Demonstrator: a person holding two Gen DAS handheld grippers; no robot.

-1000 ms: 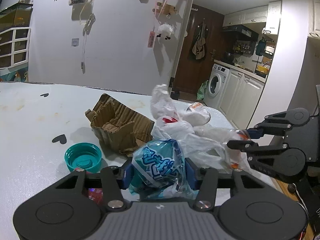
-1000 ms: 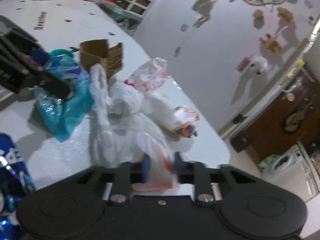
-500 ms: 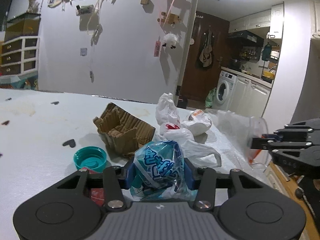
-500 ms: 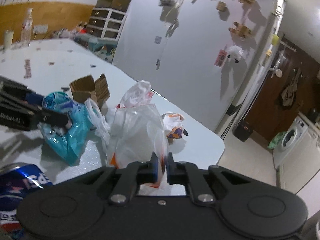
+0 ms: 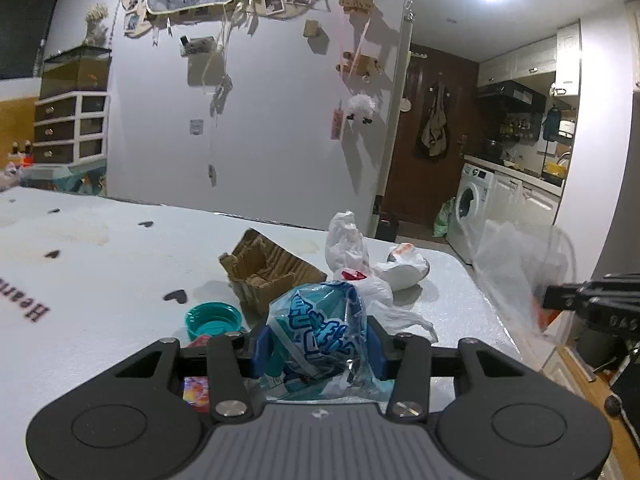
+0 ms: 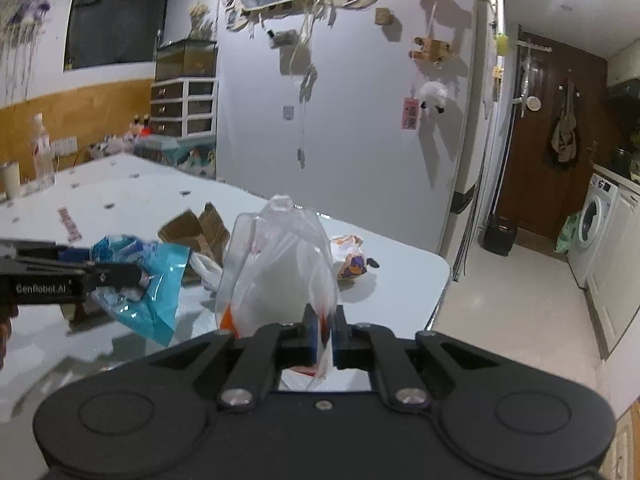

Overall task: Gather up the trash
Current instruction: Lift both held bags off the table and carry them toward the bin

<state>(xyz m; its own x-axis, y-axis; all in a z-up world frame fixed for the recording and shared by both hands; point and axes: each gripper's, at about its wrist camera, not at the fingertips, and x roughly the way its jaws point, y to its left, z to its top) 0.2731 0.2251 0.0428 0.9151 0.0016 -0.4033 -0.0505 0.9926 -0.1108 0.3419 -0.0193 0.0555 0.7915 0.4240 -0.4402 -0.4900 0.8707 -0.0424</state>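
My left gripper [image 5: 318, 346] is shut on a crumpled blue plastic wrapper [image 5: 320, 336] and holds it above the white table [image 5: 100, 280]. The wrapper also shows at the left of the right wrist view [image 6: 152, 280]. My right gripper [image 6: 324, 332] is shut on a clear plastic bag [image 6: 280, 268] with an orange corner, lifted off the table. The bag hangs at the right of the left wrist view [image 5: 516, 264]. Torn cardboard [image 5: 268, 276], a teal lid [image 5: 212, 318] and white plastic bags [image 5: 352, 252] lie on the table.
A crumpled white and orange wrapper [image 6: 350, 258] lies near the table's far corner. A washing machine [image 5: 470, 208] and cabinets stand at the right. A bottle [image 6: 42, 152] stands on the table's far left.
My right gripper has lifted the clear bag up off the pile and away to the right. My left gripper has risen a little with the blue wrapper.
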